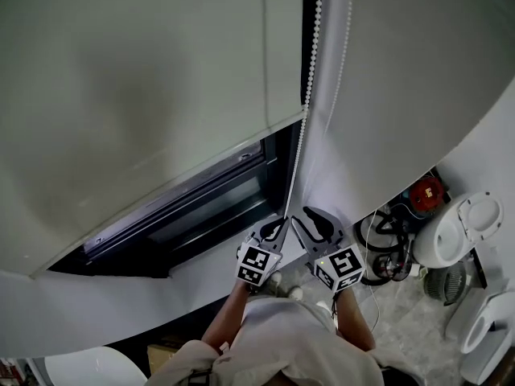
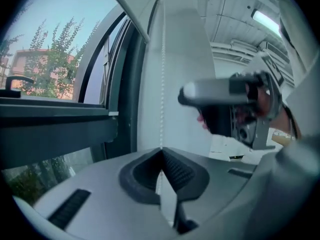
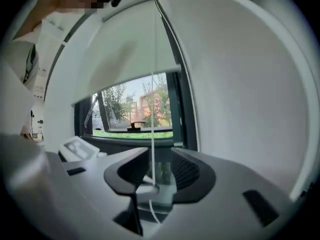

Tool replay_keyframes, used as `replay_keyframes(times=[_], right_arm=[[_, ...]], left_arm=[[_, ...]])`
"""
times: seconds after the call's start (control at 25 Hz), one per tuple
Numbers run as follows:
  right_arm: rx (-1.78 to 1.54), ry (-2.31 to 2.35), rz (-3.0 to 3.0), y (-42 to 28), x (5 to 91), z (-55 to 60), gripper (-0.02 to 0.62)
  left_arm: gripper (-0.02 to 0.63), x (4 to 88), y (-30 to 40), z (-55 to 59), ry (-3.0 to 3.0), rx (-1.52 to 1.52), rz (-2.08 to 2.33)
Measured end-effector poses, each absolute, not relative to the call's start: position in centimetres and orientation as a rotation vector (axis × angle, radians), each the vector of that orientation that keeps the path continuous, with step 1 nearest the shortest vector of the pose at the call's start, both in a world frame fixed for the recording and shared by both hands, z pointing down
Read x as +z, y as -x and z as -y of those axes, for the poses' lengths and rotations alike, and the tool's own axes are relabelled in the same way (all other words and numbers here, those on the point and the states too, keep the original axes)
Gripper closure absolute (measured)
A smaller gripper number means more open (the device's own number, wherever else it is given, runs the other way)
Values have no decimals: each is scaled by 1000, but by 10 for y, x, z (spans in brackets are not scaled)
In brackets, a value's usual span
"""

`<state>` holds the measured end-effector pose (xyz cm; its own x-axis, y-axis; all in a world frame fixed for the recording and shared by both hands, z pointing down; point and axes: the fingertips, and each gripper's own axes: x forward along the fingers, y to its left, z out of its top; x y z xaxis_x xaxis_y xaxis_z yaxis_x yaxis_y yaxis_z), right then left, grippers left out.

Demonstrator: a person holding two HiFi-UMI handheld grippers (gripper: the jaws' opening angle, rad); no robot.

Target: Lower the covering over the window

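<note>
1. Head view: roller blind covers most of window. A dark strip of glass and frame shows below the blind's bottom edge. Bead chain hangs at the blind's right side, down to both grippers. L gripper and R gripper sit side by side at the chain, just below the window's right corner.
2. Left gripper view: L gripper jaws pressed together, pinching bead chain, which runs straight up from the pinch. R gripper close by, upper right. Window at left, trees outside.
3. Right gripper view: R gripper jaws spread. Bead chain passes btwn them; pads not pressing it. Blind part-lowered; window uncovered beneath.
</note>
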<state>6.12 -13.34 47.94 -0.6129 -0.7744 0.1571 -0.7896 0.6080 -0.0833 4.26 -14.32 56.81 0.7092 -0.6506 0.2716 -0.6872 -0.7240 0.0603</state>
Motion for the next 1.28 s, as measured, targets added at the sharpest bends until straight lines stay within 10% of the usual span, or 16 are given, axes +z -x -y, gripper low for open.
replay_keyframes(times=[0.36, 0.52, 1.28], right_arm=[[-129, -1281, 2903, -31, 372, 151, 476], [-107, -1315, 2944, -26, 368, 155, 584], [54, -1371, 2938, -17, 412, 176, 589]], left_arm=[[592, 593, -45, 132, -2738, 391, 1064], [592, 596, -44, 129, -2734, 385, 1065], [592, 631, -36, 122, -2665, 482, 1014]])
